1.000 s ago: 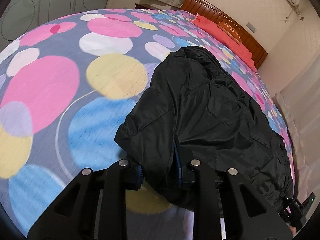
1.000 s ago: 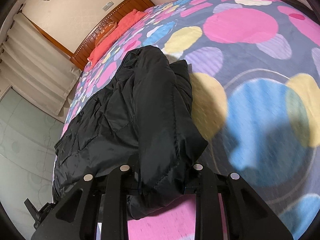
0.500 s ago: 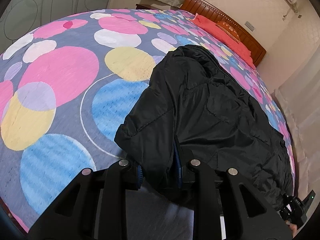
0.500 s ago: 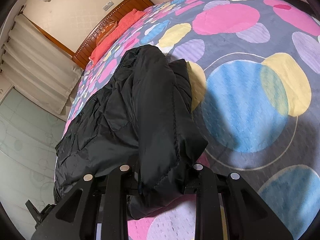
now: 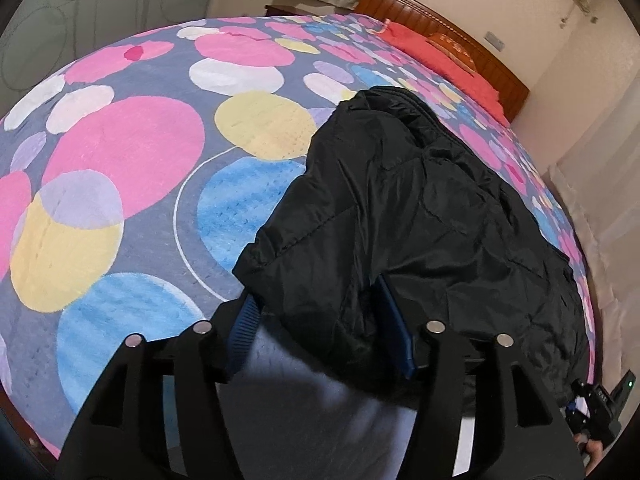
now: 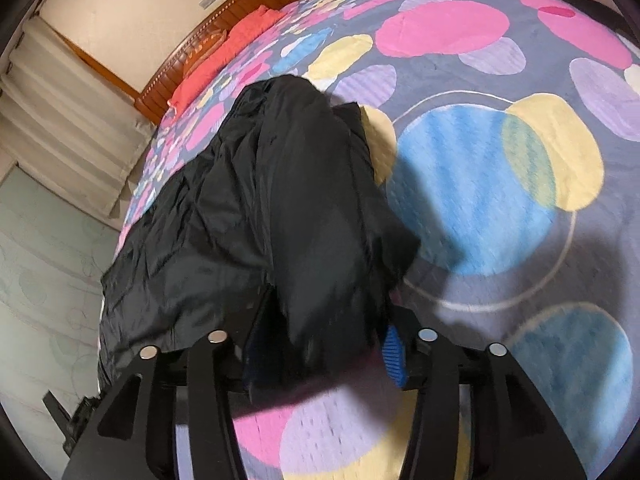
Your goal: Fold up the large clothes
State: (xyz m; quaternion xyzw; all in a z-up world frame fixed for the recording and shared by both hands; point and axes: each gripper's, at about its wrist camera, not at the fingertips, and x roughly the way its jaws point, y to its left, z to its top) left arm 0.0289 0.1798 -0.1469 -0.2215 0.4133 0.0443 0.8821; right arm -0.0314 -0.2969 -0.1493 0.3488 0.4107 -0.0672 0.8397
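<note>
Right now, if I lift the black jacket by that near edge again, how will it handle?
Probably floppy: the black jacket sags in soft folds over the bedspread. Its shiny fabric may slip. It looks puffy, so likely light for its bulk.

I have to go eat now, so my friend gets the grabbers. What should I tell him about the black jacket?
Left gripper: jaws have just been opening; a fold of the black jacket lies between them, not pinched.
Right gripper: same, jaws just opened, jacket edge hanging loose between them.
The jacket lies on the spotted bedspread, its near end doubled over the rest.
Done: that fold looks laid down and let go.
Left: probably pull both grippers back, smooth it, then fold again if it is still too long.
</note>
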